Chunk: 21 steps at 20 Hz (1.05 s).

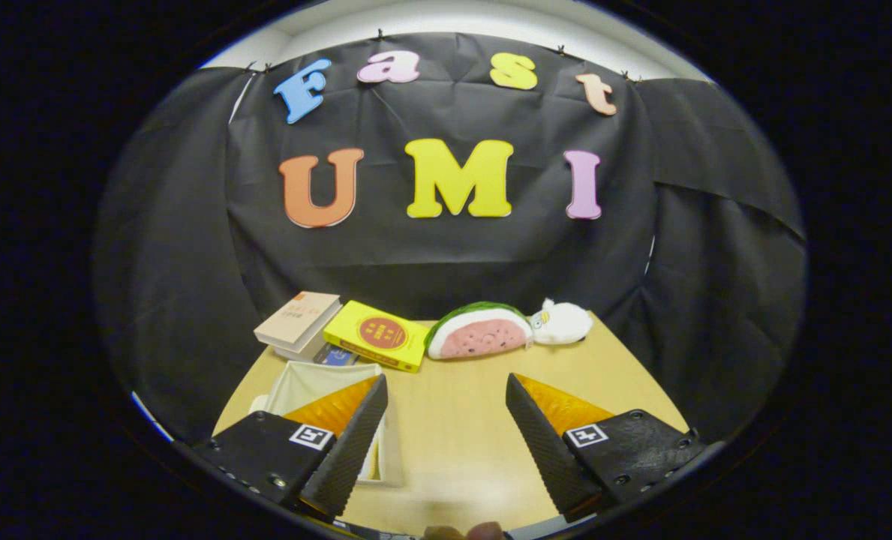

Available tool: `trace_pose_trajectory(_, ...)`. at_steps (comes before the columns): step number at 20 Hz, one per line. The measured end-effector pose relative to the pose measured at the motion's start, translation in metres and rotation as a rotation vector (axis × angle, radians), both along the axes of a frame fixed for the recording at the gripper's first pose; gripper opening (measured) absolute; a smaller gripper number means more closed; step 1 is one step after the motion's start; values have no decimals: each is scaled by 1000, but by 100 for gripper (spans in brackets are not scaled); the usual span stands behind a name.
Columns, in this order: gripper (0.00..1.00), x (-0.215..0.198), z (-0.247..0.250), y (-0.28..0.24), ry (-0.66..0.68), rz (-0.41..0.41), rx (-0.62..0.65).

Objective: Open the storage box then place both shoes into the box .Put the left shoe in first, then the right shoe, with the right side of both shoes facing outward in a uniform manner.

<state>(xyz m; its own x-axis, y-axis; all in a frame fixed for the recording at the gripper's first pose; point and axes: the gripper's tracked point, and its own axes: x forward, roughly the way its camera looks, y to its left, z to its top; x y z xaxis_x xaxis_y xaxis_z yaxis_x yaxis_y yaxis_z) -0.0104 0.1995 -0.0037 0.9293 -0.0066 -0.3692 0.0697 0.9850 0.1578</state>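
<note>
Wide apart and gripping nothing, the claw (446, 435) hangs over the table (461, 420) while the white storage box (318, 382) sits open-topped at ten o'clock behind its left finger, shoes unsighted, so the stage stays unclear.

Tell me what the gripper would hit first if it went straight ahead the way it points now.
The gripper is open over bare table. Straight ahead, the first thing is probably the watermelon-slice plush at the table's far edge, though depth is hard to judge. The white box lies off by the left finger.
</note>
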Motion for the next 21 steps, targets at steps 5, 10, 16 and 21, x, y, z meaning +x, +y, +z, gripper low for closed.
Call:
trace_pose_trajectory(5, 97, -29, 34, -26, -104, -32, -13)
trace_pose_trajectory(10, 96, -51, 52, -22, -182, -14, 21)
trace_pose_trajectory(16, 96, -61, 67, -14, -240, -12, 17)
trace_pose_trajectory(21, 96, -55, 66, -5, -239, -8, 24)
